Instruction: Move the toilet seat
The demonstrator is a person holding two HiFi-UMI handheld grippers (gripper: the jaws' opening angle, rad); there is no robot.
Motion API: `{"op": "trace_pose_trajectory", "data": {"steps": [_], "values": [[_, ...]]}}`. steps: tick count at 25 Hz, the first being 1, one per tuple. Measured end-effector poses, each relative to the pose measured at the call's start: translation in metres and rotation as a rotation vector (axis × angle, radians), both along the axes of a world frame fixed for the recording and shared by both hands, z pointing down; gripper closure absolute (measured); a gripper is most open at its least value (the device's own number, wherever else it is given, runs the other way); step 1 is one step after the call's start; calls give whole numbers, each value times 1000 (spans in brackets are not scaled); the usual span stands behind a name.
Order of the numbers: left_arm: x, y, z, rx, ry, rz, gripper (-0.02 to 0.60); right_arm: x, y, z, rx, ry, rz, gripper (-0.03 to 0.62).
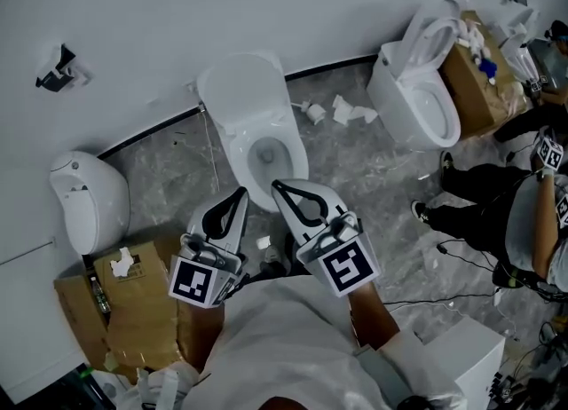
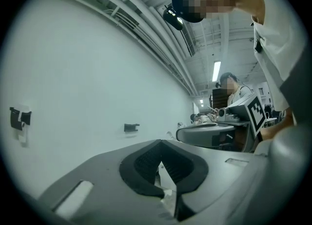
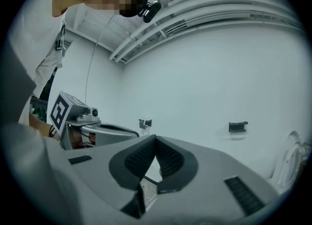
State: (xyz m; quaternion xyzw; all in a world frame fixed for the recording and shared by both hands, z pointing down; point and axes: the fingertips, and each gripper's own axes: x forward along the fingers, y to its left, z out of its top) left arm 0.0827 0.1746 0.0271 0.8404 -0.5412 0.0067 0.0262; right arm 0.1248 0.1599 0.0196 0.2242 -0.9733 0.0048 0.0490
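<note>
Found the toilet seat [image 1: 241, 89] on the middle toilet [image 1: 266, 155], tipped up with the lid against the white wall [image 1: 133, 9], as far as could be told; could not make out any separate ring on the bowl rim. Judged it to be stiff moulded plastic, light for its spread, glossy enough to slip between narrow jaws, and hinged at the back, so free to swing only in an arc and liable to slam onto the porcelain if let go. Reckoned the best hold to be on the free front edge, uppermost here and farthest from the hinge, either pinched across the thin rim or hooked and eased over with a closed tip. Saw the left gripper [image 1: 240, 193] and the right gripper [image 1: 280, 188] side by side just in front of the bowl, pointing toward it, near but not touching; jaws of both pressed together with nothing between them, borne out in both gripper views. Noted crumpled paper [image 1: 351, 114] on the grey floor [image 1: 373, 186] beside the base, a second toilet [image 1: 417, 89] to the right with its seat raised, a rounded white fixture [image 1: 84, 195] to the left above cardboard boxes [image 1: 133, 311], and another person [image 1: 532, 222] at the right edge.
</note>
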Motion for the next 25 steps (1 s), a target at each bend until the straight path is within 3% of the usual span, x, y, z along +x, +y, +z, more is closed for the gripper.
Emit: {"op": "trace_pose_trajectory", "data": {"steps": [14,25], "values": [[2,-53,18,-49,6,-57,581,1,-56,23,-62,11,-74,591],[-18,-75,57,-89,38,-4,581,-21,-77,62,-138,42,-40,589]]}}
